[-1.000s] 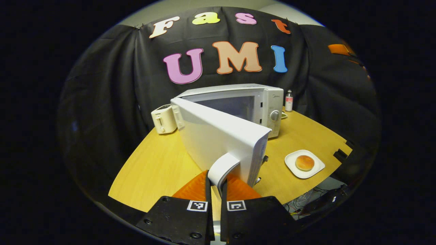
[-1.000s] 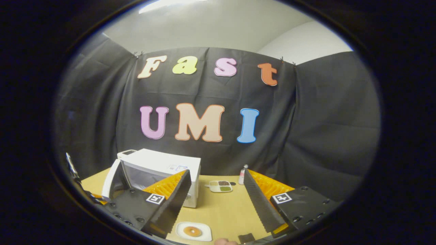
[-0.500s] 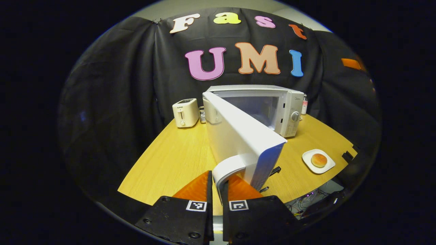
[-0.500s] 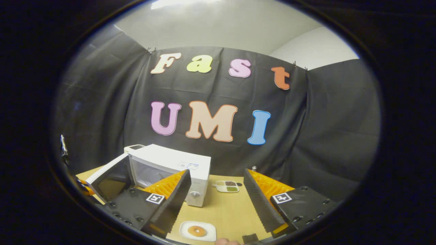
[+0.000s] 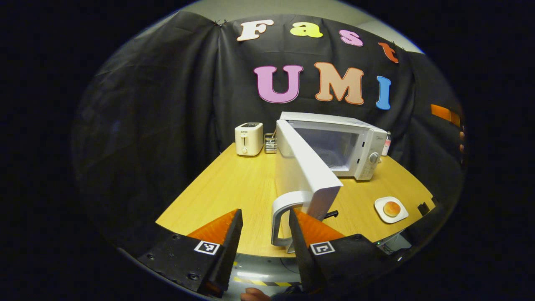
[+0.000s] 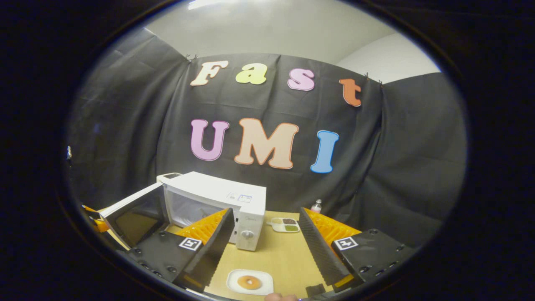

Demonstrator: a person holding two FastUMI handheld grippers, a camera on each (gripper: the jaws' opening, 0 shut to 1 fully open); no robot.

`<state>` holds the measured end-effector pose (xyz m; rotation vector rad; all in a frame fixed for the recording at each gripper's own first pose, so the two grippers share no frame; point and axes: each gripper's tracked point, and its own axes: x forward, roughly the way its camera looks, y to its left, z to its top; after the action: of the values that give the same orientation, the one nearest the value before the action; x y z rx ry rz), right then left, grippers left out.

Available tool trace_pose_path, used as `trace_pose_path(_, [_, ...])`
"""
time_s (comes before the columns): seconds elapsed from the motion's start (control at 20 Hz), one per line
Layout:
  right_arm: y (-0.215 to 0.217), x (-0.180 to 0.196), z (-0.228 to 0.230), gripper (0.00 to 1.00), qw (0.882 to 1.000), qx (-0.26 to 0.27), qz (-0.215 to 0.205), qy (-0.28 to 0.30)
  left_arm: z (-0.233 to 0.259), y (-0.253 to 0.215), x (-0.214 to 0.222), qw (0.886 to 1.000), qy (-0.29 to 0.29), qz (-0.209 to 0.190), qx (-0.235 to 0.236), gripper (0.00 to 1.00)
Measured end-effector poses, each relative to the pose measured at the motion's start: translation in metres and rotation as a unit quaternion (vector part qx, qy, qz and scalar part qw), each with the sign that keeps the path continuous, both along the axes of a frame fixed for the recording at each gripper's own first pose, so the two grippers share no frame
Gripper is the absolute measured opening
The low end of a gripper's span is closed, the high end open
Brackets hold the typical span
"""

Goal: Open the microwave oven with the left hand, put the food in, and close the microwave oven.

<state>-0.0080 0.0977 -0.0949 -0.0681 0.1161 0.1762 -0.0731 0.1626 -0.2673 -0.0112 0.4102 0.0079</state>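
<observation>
Two tools are working this booth, and both are standing with their jaws apart. In the left gripper view the left tool (image 5: 262,225) is sitting spread around the curved white door handle (image 5: 281,217), with the handle in the gap between the fingers and neither one pressing on it, as far as the view lets me tell. The microwave oven (image 5: 347,142) is standing at about one o'clock in that view, its door (image 5: 307,167) swung wide toward the camera and the cavity lying bare. A toaster (image 5: 248,139) is sitting at twelve o'clock on the wooden counter (image 5: 225,188), well apart from the oven. The bun (image 5: 391,207) is resting on a small white plate (image 5: 382,214) at about four o'clock, near the counter's front edge. In the right gripper view the right tool (image 6: 263,244) is hovering spread and holding nothing, with that plate just below its gap at six o'clock and a small divided dish (image 6: 285,225) farther back at twelve. Opening looks done; fetching the food looks next. I would judge the bun soft, light and easily crushed, so taking the plate by its rim seems wiser. That rim is probably glazed, thin and slippery, so a level, firm pinch at the near edge would suit, watching for tilt.
</observation>
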Motion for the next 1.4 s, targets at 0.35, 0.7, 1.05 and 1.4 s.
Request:
trace_pose_path(0.35, [0.009,0.007,-0.032,0.97,1.0,-0.022,0.007,0.014,0.117,0.027,-0.001,0.994,-0.099,0.021,0.026,0.97])
trace_pose_path(0.7, [0.017,0.005,-0.086,0.98,0.999,-0.026,0.014,0.046,0.231,0.021,0.014,0.982,-0.186,0.03,0.026,0.96])
trace_pose_path(1.05, [0.018,0.006,-0.184,0.98,0.991,-0.016,0.0,0.131,0.269,0.001,0.023,0.974,-0.225,0.026,-0.001,0.96])
trace_pose_path(1.4, [0.011,-0.004,-0.281,0.98,0.968,-0.025,0.011,0.248,0.281,-0.027,0.042,0.973,-0.231,0.007,-0.011,1.0])
